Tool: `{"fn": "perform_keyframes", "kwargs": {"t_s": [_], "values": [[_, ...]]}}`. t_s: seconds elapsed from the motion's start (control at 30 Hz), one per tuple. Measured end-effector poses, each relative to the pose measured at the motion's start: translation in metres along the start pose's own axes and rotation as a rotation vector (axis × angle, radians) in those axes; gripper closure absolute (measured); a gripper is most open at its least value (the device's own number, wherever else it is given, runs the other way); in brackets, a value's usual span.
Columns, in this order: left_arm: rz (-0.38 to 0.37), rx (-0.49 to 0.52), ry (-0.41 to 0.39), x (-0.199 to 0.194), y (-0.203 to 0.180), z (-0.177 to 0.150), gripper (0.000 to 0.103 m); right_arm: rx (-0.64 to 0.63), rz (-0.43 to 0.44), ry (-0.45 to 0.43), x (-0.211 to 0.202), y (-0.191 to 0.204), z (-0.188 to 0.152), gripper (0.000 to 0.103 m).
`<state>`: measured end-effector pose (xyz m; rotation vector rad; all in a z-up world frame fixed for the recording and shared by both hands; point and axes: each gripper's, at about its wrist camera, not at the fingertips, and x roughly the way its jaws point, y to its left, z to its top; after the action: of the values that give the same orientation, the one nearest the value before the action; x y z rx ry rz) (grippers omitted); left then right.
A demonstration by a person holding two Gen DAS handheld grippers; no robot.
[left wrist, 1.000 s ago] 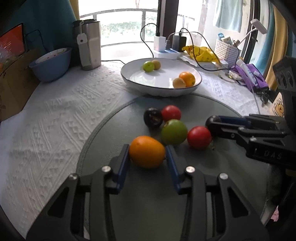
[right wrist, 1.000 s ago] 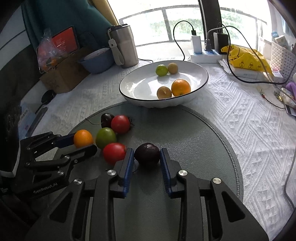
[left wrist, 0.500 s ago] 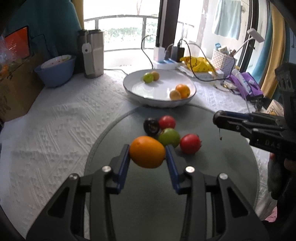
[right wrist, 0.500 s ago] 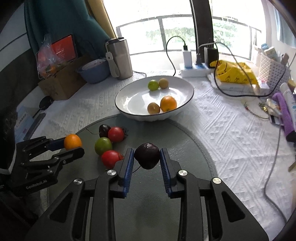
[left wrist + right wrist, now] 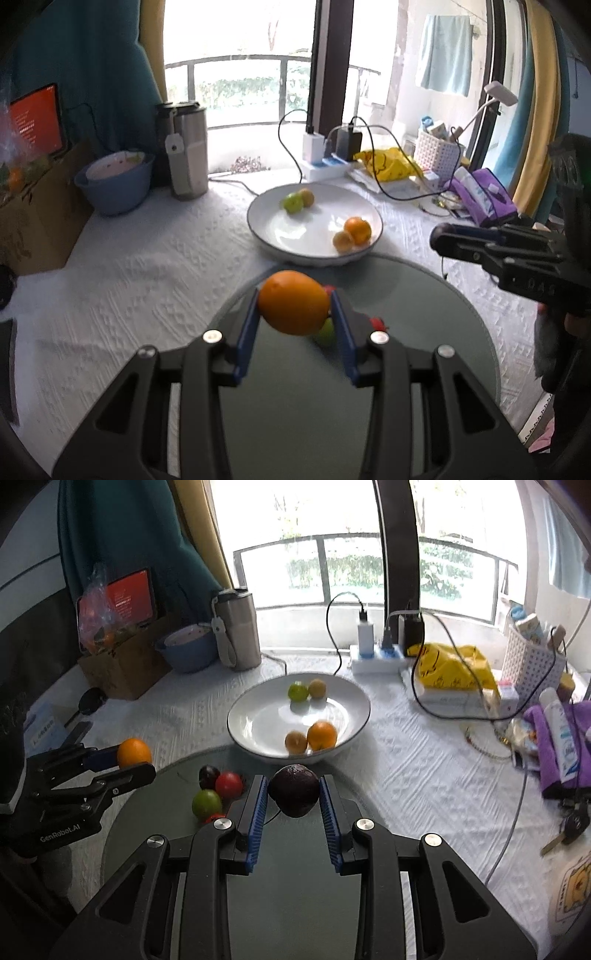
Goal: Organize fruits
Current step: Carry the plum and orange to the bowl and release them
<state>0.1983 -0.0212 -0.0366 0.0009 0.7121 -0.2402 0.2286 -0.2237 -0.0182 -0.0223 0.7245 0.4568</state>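
- Two grippers are each closed on a fruit; the left gripper (image 5: 294, 302), low in the centre of the left wrist view, has its blue pads pressed to both sides of an orange (image 5: 293, 302) held clear of the round grey mat (image 5: 424, 332); the right wrist view shows that orange (image 5: 133, 752) at the left edge
- The right gripper (image 5: 293, 790), centre of the right wrist view, pinches a dark plum (image 5: 294, 789) between its ribbed blue pads, above the mat's (image 5: 295, 886) far edge; it enters the left wrist view (image 5: 439, 236) from the right
- Four fruits lie in the white bowl (image 5: 251, 734) at mid-frame: a green one (image 5: 297, 691) touching a yellow one (image 5: 317, 688) at the far side; a second orange (image 5: 322, 735) touching another yellow fruit (image 5: 295, 741) at the near rim
- On the mat, lower left of the right wrist view, a dark fruit (image 5: 207, 776), a red tomato (image 5: 229, 785) and a green fruit (image 5: 207, 804) cluster together; another red fruit (image 5: 214, 818) peeks beside the finger
- Upper left of the frame holds a blue basin (image 5: 190, 653) and a steel flask (image 5: 238, 635)
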Motion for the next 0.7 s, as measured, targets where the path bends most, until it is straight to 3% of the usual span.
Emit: {"fn": "perform_keyframes", "kwargs": {"t_s": [0.7], "values": [[-0.018,0.106,-0.036,0.056,0.005,0.061,0.063,-0.011,-0.050,-0.039,0.037,-0.032,0.054,0.072]]}}
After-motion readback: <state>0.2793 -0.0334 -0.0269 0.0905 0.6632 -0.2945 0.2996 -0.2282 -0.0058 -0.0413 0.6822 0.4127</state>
